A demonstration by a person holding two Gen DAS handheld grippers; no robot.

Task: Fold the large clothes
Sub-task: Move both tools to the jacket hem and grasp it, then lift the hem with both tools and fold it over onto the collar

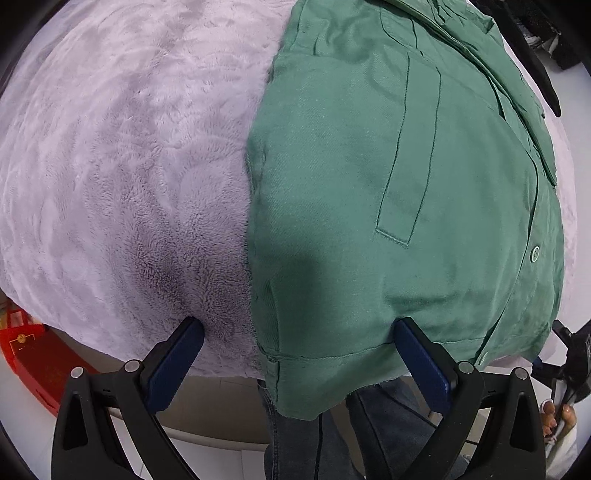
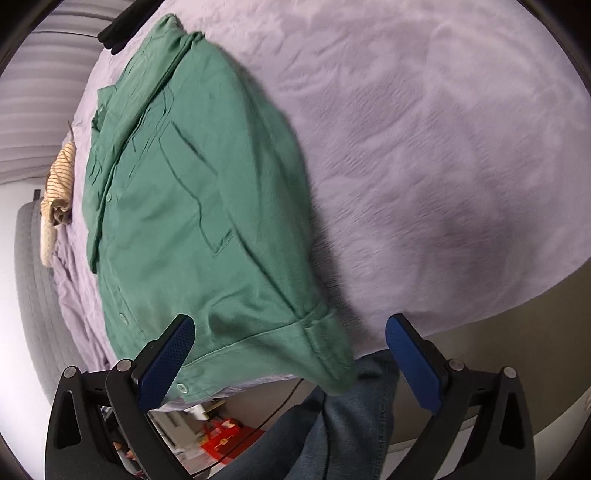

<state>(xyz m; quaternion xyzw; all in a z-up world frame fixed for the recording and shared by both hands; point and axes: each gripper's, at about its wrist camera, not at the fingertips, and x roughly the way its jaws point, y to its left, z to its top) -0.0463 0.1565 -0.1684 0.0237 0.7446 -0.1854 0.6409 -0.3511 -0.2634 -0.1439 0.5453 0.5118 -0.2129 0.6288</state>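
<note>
A green button-up shirt [image 1: 388, 192] lies folded lengthwise on a lilac fleece blanket [image 1: 122, 155]; its hem corner hangs over the near edge. My left gripper [image 1: 299, 332] is open, its jaws standing either side of the shirt's lower left corner. In the right wrist view the same shirt [image 2: 192, 206] lies on the blanket [image 2: 424, 147]. My right gripper [image 2: 290, 332] is open, its jaws astride the shirt's hem corner, holding nothing.
A striped beige garment [image 2: 61, 173] lies at the blanket's far left, and a black item [image 2: 118, 29] at the far end. A red box [image 1: 26, 350] sits on the floor. The person's jeans [image 2: 343, 417] stand at the near edge.
</note>
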